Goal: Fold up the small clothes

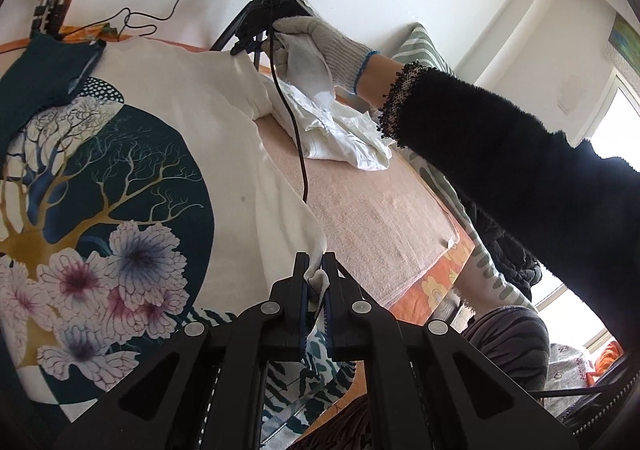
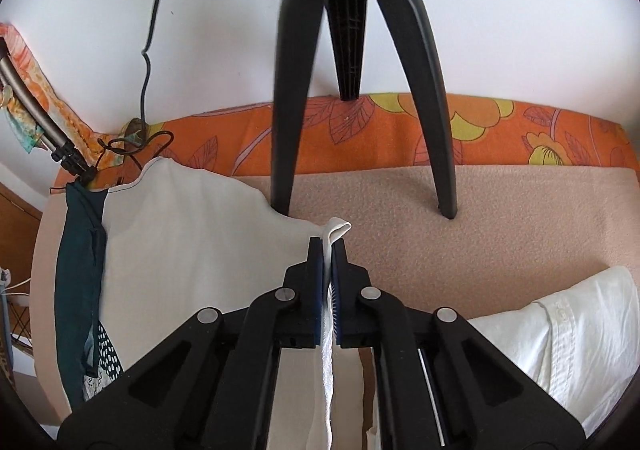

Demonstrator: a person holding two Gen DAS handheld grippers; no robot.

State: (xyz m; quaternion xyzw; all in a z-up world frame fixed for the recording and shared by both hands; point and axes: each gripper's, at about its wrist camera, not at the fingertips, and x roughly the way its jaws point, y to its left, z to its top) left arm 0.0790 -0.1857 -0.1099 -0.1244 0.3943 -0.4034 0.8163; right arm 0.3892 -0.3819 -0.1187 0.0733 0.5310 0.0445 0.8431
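Printed T-shirt (image 1: pixel 132 154) lies spread on the beige blanket (image 1: pixel 372 218), tree-and-flower print facing up, teal collar toward the far wall. No fold line visible in it yet.

Left hand-held gripper (image 1: pixel 316 274): jaws closed narrow on a bit of the shirt's white edge, on the side of the shirt facing the bare blanket. Cloth bunches between the pads.

Right hand-held gripper (image 2: pixel 332 250): jaws likewise pinched shut on a white hem loop of the same shirt, up by the sleeve end, just in front of the black tripod (image 2: pixel 352 30). One tripod leg stands touching or nearly touching the shirt's shoulder edge; cannot tell which.

Gloved right hand (image 1: pixel 316 46) seen from the left wrist view, reaching past the shirt toward the tripod.

A crumpled white shirt (image 2: pixel 568 334) sits on the blanket beyond the printed one, unfolded.

Judgement: task is early. Both grips are set along one side of the printed shirt, ready for a first fold across; that fold, later ones, and the white shirt all remain.
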